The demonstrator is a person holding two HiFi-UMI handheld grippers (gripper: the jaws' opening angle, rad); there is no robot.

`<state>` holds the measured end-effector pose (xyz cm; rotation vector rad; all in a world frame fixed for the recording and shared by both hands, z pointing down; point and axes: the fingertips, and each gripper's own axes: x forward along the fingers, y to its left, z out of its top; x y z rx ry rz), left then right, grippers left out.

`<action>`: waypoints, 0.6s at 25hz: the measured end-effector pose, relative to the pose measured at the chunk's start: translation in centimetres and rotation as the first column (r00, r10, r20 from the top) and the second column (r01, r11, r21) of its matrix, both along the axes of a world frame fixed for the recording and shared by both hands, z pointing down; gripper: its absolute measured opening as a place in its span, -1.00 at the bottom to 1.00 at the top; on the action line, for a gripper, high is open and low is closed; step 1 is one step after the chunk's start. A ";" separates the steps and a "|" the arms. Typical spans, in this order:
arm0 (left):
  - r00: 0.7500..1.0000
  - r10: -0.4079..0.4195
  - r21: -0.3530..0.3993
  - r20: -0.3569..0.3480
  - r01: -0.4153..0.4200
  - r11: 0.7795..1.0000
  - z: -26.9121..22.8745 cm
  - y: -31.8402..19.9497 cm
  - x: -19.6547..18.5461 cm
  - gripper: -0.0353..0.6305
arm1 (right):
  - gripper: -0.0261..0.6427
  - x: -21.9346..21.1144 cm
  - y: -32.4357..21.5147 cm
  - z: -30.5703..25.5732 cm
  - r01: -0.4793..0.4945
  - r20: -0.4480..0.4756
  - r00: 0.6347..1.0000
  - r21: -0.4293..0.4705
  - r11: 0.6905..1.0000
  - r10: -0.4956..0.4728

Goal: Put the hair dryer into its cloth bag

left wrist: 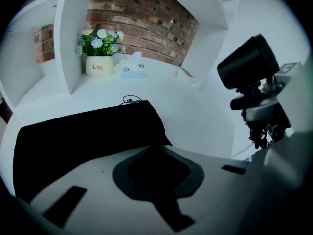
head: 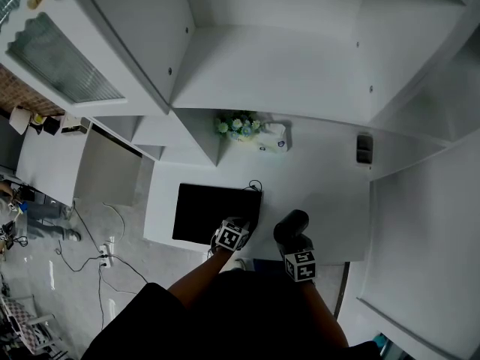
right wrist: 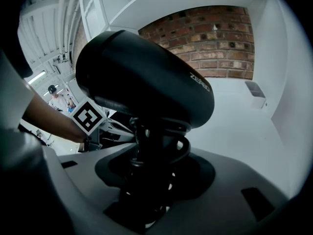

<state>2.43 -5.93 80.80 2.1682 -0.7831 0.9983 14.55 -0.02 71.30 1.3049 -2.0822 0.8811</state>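
Note:
A black cloth bag (head: 202,212) lies flat on the white table (head: 322,193), its drawstring at the far right corner. My left gripper (head: 246,222) is at the bag's near right corner; in the left gripper view its jaws (left wrist: 164,148) are shut with the bag's (left wrist: 83,131) edge at their tips. My right gripper (head: 294,244) is shut on the handle of the black hair dryer (head: 291,225), just right of the bag. The dryer (right wrist: 146,77) stands upright with its cord wound round the handle between the jaws. It also shows in the left gripper view as the dryer (left wrist: 247,62).
A pot of flowers (head: 238,126) and a tissue pack (head: 274,139) stand at the back against the brick wall. White shelf dividers (head: 202,137) rise at the left. A wall socket (head: 364,148) is at the back right. Cables (head: 105,257) lie on the floor at the left.

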 end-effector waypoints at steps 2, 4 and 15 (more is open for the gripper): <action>0.999 -0.025 0.017 -0.039 0.026 1.000 -1.1 -0.2 -0.2 -0.82 | -0.25 0.0 -0.1 0.0 0.000 0.000 1.000 -0.001 1.000 0.000; 0.995 -0.057 0.031 -0.081 0.059 0.998 -1.9 -0.4 -0.6 -0.82 | -0.25 0.0 -0.2 0.1 0.002 0.000 1.000 -0.001 1.000 -0.002; 0.965 -0.167 0.077 -0.201 0.185 0.980 -6.5 -1.2 -2.7 -0.82 | -0.25 -2.7 -0.8 2.3 0.161 -0.100 0.982 -0.027 0.987 -0.163</action>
